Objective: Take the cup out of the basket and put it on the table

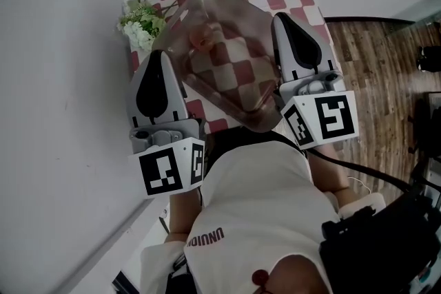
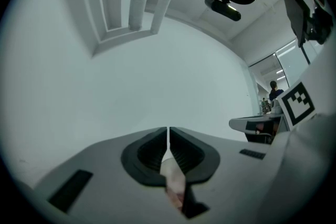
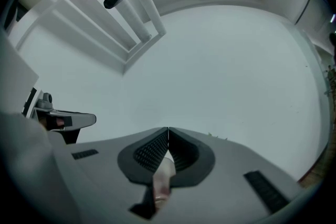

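Just past the white shirt [image 1: 262, 217]: left gripper [image 1: 160, 55] and right gripper [image 1: 279, 17], fingers clenched tight on the two side edges of the clear basket [image 1: 256, 112], held over the checked table [image 1: 303, 7]. Inside, near the far end, a small pink thing, likely the cup [image 1: 202, 38]. Hold both sides firm and level so nothing tips. Set the basket down softly. Only then let go and reach in for the cup.
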Action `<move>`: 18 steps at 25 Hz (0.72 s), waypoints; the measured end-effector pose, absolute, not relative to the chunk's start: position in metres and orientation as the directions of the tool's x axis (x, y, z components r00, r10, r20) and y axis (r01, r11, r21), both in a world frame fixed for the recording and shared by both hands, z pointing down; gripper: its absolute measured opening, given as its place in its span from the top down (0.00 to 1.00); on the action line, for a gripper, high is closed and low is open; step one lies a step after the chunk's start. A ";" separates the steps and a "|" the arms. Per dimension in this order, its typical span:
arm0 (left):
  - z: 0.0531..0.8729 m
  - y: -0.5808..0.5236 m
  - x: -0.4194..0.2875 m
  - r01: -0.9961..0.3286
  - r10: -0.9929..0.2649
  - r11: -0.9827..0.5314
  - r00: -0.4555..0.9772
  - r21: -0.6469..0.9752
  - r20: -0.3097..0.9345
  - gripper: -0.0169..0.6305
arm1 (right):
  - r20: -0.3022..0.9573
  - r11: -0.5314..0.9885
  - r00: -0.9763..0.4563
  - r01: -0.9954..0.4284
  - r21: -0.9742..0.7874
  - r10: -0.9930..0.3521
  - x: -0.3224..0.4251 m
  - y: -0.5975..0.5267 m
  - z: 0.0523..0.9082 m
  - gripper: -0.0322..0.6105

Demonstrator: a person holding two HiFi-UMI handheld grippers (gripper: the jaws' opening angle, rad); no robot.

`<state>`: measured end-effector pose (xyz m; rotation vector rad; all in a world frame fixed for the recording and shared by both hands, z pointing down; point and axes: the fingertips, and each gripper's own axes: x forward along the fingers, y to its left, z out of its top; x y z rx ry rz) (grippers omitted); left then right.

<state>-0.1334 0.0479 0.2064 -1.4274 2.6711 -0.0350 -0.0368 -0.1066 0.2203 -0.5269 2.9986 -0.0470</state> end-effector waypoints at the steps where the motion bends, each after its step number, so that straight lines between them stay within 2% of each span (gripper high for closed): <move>1: 0.206 0.046 -0.135 -0.828 -0.831 0.556 -0.549 -0.074 -0.091 0.95 | -0.085 0.942 -0.938 -0.332 -0.048 -0.335 -0.040 -0.107 0.222 0.92; 12: 0.197 0.038 -0.157 -0.855 -0.855 0.516 -0.508 -0.060 -0.105 0.95 | -0.054 0.953 -0.952 -0.299 -0.042 -0.301 -0.079 -0.100 0.221 0.92; 18: 0.206 0.036 -0.175 -0.863 -0.863 0.503 -0.499 -0.045 -0.077 0.95 | 0.059 0.973 -0.977 -0.208 -0.102 -0.202 -0.116 -0.090 0.239 0.92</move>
